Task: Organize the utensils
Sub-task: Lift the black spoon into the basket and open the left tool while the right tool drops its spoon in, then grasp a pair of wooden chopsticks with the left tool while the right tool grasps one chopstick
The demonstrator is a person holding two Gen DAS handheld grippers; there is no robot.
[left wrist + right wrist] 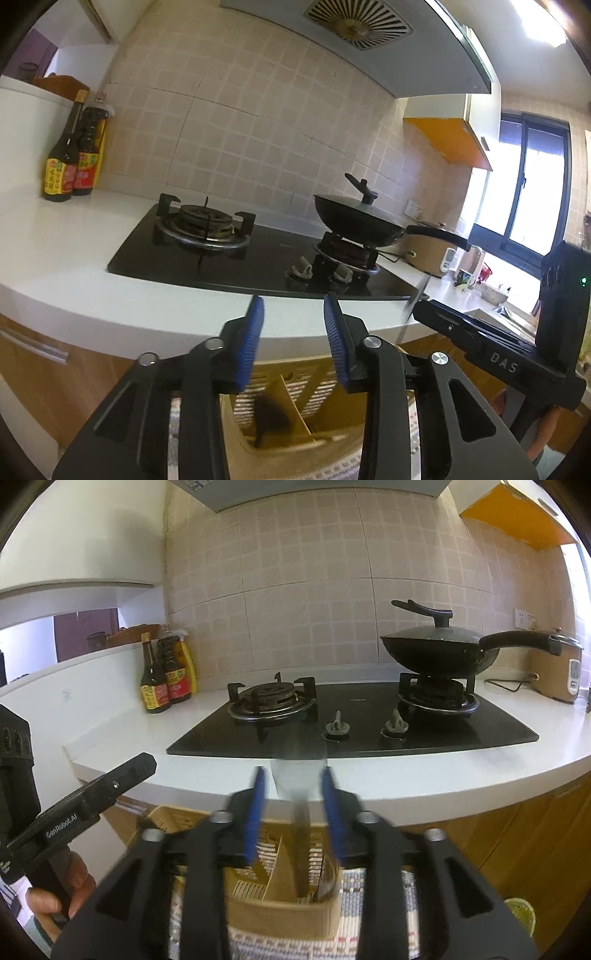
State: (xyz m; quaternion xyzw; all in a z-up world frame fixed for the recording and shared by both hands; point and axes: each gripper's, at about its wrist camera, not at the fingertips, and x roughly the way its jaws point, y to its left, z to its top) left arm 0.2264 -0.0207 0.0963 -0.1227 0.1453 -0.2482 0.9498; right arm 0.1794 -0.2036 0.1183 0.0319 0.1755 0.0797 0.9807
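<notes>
Both tongs are seen parted, nothing clamped. Between the right gripper's (293,805) pads a blurred knife (301,812) stands upright — blade up, dropping into the basket (280,908) below; a dark utensil (267,417) lies under the left gripper (293,332).

Left gripper (293,314) – blue pads apart, nothing between them, pointing a little below level. Right gripper (291,786) – pads (255,812) parted too, clear of what stands in the gap, blurred. Left hand (61,886) wrapped round its black handle, fingers curled, seen from the right wrist view.
</notes>
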